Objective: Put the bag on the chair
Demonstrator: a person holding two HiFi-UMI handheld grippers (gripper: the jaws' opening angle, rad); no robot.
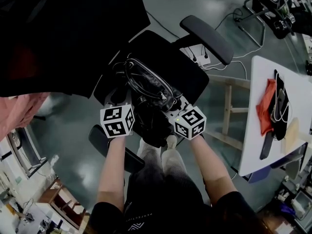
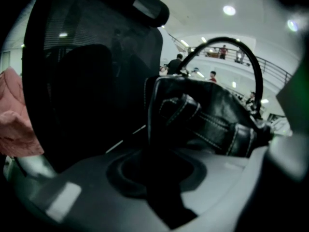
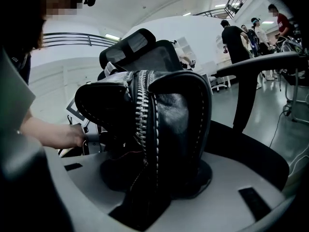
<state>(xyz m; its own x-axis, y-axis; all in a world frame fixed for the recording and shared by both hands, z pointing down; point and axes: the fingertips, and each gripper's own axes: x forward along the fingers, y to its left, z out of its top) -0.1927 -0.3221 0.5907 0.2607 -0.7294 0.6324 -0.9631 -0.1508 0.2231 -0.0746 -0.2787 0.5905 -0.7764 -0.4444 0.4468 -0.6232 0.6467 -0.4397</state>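
A black leather bag [image 1: 148, 89] with a silver zipper and a loop handle rests on the seat of a black office chair [image 1: 192, 77]. Its near end hangs over the seat's front edge. My left gripper [image 1: 125, 103] is at the bag's left side and my right gripper [image 1: 176, 109] at its right side. In the left gripper view the bag [image 2: 203, 120] fills the space ahead of the left gripper [image 2: 159, 144], with the mesh chair back [image 2: 91, 76] behind it. In the right gripper view the zippered bag [image 3: 154, 124] stands between the jaws of the right gripper [image 3: 154, 149]. Background shows between the bag and the jaws.
A white table [image 1: 256, 145] at the right carries an orange cloth [image 1: 266, 106], dark devices and cables. A wooden frame [image 1: 228, 108] stands between table and chair. The chair's armrest [image 1: 207, 38] juts out far right. A power strip [image 1: 201, 55] lies on the floor. Pink cloth [image 1: 19, 111] at left.
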